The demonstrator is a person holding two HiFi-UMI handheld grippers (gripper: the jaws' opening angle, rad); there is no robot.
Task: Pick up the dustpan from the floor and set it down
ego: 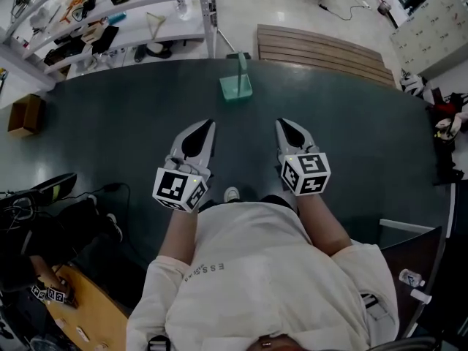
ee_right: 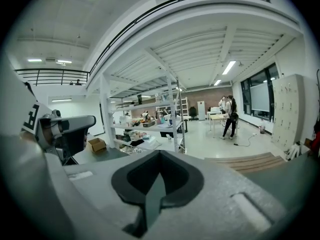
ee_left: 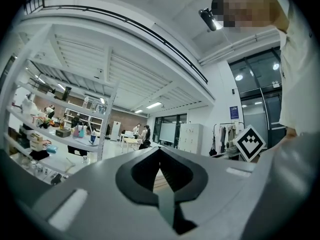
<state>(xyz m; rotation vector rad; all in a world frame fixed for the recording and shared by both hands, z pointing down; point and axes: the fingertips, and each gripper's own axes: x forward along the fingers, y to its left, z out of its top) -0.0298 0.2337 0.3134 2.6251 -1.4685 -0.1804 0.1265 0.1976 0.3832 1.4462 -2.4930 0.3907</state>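
Observation:
A pale teal dustpan (ego: 236, 85) stands on the dark green floor (ego: 117, 123) with its handle upright, ahead of me and midway between both grippers. My left gripper (ego: 207, 126) is held at about waist height, well short of the dustpan and to its left, jaws together with nothing between them. My right gripper (ego: 281, 123) is level with it, to the dustpan's right, also shut and empty. In the left gripper view the left gripper (ee_left: 159, 149) points across the room. In the right gripper view the right gripper (ee_right: 160, 153) does the same. The dustpan shows in neither gripper view.
A white shelving rack (ego: 110, 13) full of small items stands at the back left. A slatted wooden platform (ego: 322, 50) lies behind the dustpan to the right. A cardboard box (ego: 25, 115) sits at far left, with black gear and cables (ego: 44, 218) nearer me. My shoe (ego: 232, 194) shows below the grippers.

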